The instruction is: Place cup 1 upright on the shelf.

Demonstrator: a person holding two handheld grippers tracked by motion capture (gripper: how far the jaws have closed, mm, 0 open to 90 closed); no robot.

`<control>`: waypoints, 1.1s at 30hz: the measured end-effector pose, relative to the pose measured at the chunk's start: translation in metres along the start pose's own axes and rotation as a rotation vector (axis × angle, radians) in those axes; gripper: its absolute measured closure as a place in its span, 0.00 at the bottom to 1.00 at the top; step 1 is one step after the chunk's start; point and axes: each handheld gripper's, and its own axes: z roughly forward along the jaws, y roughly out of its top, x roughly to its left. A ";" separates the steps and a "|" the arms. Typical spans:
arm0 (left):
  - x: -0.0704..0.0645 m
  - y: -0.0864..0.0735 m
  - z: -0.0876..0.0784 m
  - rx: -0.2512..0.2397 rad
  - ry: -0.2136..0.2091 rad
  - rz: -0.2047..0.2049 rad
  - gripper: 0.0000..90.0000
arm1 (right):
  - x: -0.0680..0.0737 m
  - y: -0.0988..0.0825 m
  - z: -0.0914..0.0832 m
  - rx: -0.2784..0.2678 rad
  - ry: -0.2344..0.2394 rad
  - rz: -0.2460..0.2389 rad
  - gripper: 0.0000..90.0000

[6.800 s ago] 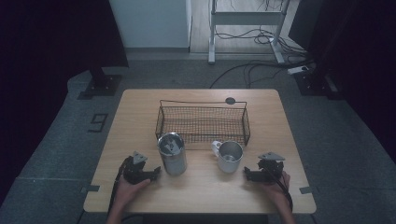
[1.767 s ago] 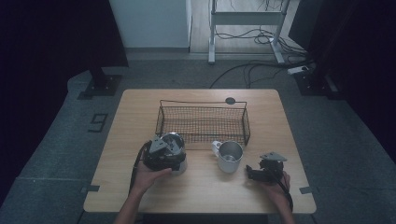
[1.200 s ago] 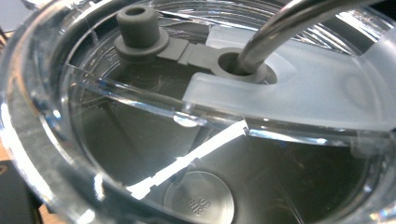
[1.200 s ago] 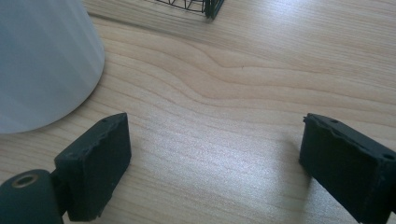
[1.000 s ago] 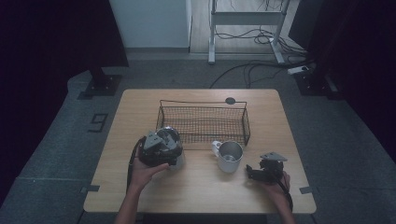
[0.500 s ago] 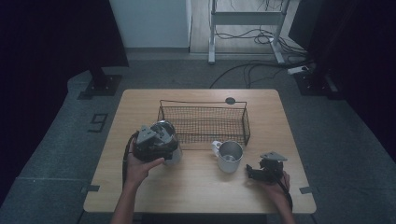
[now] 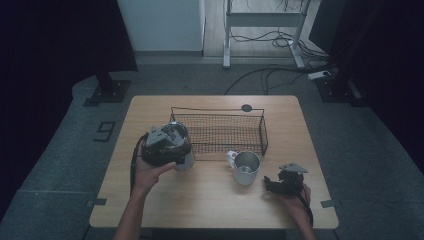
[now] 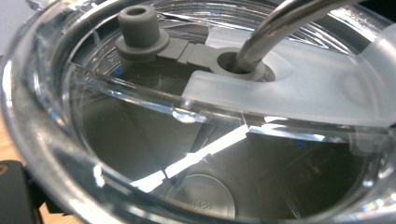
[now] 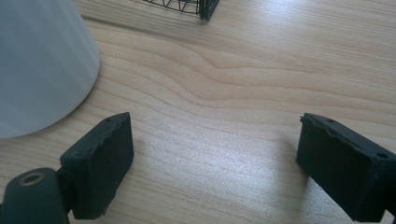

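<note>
Count: two metal cups, one wire basket (image 7: 220,131), one table (image 7: 210,200). My left gripper (image 7: 162,145), left of frame centre, is clamped on the lidded tumbler (image 7: 182,150), lifted just beside the basket's left end. My right gripper (image 7: 280,184), lower right, has just been closing, nothing between its jaws; mug (image 7: 246,167) near it.

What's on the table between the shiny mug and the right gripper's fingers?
Nothing: in the high view, bare wooden table lies between the steel mug and the right gripper.
</note>
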 end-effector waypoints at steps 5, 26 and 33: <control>-0.002 0.008 0.002 -0.001 -0.013 0.008 0.04 | 0.000 0.000 0.000 -0.001 -0.001 0.002 0.12; 0.003 0.032 0.009 -0.005 -0.005 0.012 0.04 | 0.000 0.000 0.000 0.000 0.001 -0.001 0.13; 0.004 0.035 0.014 0.005 -0.002 0.023 0.04 | 0.000 0.000 0.000 0.000 0.003 0.000 0.13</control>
